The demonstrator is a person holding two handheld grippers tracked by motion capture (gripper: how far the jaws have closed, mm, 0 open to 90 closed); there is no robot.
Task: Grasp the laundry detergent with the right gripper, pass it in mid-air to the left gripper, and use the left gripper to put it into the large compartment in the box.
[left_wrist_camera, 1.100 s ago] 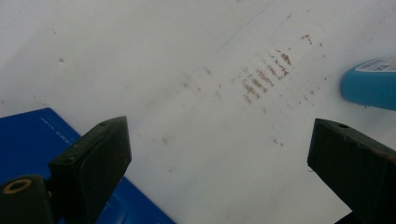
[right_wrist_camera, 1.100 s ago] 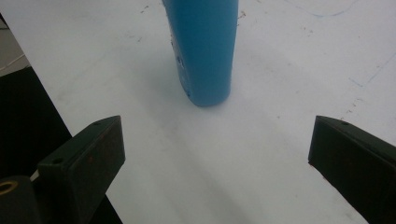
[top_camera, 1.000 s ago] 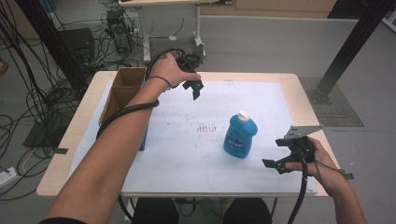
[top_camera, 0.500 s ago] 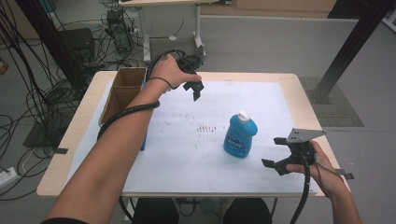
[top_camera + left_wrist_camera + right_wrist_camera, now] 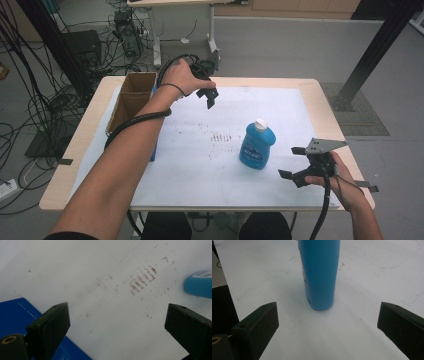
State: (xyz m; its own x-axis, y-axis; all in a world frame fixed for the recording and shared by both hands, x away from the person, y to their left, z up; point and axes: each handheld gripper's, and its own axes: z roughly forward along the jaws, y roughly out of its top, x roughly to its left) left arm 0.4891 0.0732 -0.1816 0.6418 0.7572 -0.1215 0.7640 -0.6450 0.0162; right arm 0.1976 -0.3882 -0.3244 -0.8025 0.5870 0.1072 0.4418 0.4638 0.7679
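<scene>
Standing upright on the white sheet of the table [image 5: 320, 95], the blue bottle [image 5: 256, 145] with its white cap is not yet touched by any gripper, so I judge the work is only at its beginning: the grasp is not made, and lifting or moving the bottle is all left to do.

The right gripper [image 5: 299, 164] is held low at the near right part of the table, just to the right of the bottle and a little nearer to the person. Its jaws are spread wide and they point to the left, toward the bottle. In the right gripper view the bottle [image 5: 320, 275] stands in the middle between the two jaws but farther ahead, with bare sheet between it and the jaw tips, so nothing is gripped.

The left gripper [image 5: 208, 97] hangs above the far part of the table, well apart from the bottle, near the cardboard box [image 5: 131, 100] at the far left. Its jaws are also wide apart and empty; in the left gripper view only a corner of the bottle [image 5: 198, 285] appears at the right edge, beyond some brown marks [image 5: 141, 281] on the sheet.
</scene>
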